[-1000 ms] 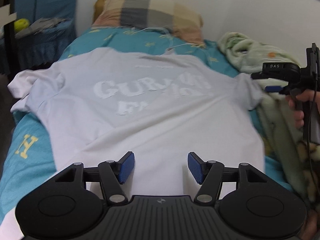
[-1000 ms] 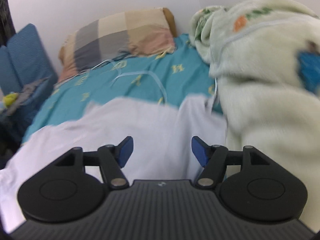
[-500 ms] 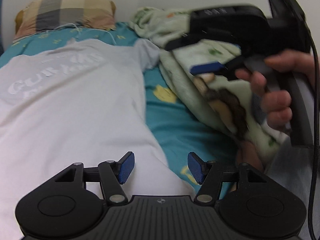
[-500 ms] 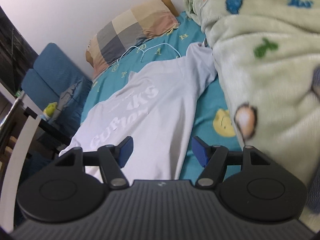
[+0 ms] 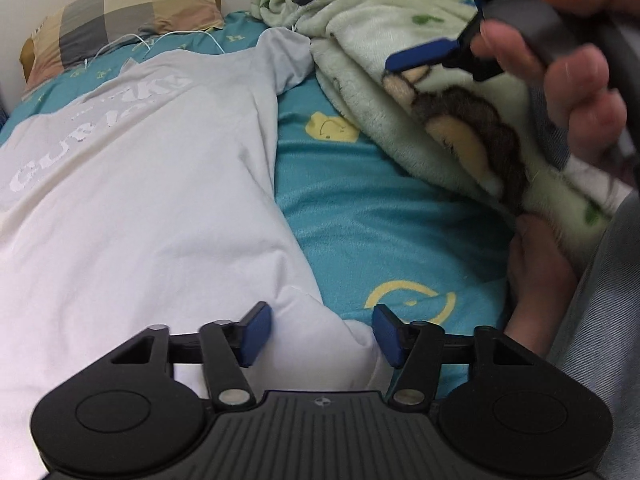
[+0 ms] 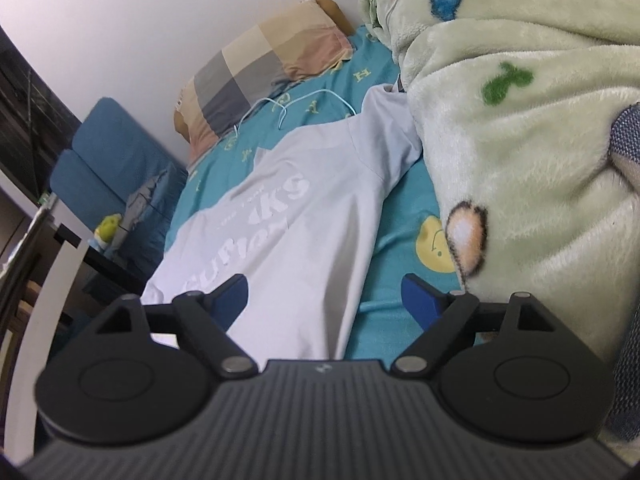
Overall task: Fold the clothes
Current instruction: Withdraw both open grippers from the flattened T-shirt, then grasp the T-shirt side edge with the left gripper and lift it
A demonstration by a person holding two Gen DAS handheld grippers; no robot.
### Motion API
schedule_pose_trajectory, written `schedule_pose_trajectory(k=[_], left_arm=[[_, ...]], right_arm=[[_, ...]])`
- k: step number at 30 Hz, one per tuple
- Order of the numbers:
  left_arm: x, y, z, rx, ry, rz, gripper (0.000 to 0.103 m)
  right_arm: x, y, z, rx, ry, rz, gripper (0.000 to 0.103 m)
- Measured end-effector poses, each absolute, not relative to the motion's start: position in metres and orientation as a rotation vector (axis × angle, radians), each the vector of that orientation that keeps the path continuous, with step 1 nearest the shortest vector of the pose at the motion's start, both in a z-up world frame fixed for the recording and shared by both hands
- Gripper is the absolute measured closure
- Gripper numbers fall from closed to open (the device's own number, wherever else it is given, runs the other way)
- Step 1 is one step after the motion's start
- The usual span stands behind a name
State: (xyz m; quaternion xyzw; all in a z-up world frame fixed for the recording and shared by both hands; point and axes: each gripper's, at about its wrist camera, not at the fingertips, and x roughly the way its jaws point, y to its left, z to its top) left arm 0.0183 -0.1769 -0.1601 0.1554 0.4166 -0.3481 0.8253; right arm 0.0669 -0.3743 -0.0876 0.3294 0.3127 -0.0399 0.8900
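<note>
A white T-shirt (image 5: pixel 132 184) with white lettering lies flat on the teal bed sheet (image 5: pixel 360 208); it also shows in the right wrist view (image 6: pixel 304 208). My left gripper (image 5: pixel 320 336) is open and empty, hovering over the shirt's lower right hem corner. My right gripper (image 6: pixel 324 300) is open and empty above the shirt's right side edge. In the left wrist view the right gripper (image 5: pixel 460 36) appears at upper right, held in a hand.
A pale green fleece blanket (image 6: pixel 520 120) is bunched along the bed's right side, also in the left wrist view (image 5: pixel 420 64). A checked pillow (image 6: pixel 264 64) and a thin white cord (image 6: pixel 288 104) lie at the head. A blue chair (image 6: pixel 112 172) stands left of the bed.
Both grippers swung right, from the shirt's middle to its right edge and hem corner. The right gripper came close to the left camera. Both stayed open.
</note>
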Motion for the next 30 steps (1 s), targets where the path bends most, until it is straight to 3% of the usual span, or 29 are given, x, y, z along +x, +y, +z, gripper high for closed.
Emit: schedule_pose_trajectory(k=[2, 4, 17, 20, 26, 30], left_arm=[[0.019, -0.178, -0.159, 0.338, 0.875, -0.726, 0.069], [0.022, -0.176, -0.157, 0.32, 0.873, -0.719, 0.094], [-0.001, -0.19, -0.106, 0.163, 0.841, -0.846, 0.099], [-0.001, -0.206, -0.124, 0.12, 0.883, -0.872, 0.099], [0.013, -0.207, -0.165, 0.076, 0.977, -0.868, 0.094], [0.019, -0.189, -0.146, 0.037, 1.014, -0.884, 0.053]], right_arm=[[0.068, -0.377, -0.09, 0.692, 0.655, -0.089, 0.018], [0.069, -0.379, -0.092, 0.702, 0.663, -0.087, 0.018], [0.069, -0.384, -0.073, 0.612, 0.601, -0.062, 0.018], [0.072, -0.387, -0.076, 0.617, 0.617, -0.065, 0.018], [0.074, -0.388, -0.082, 0.629, 0.648, -0.057, 0.018], [0.073, -0.384, -0.079, 0.616, 0.637, -0.047, 0.018]])
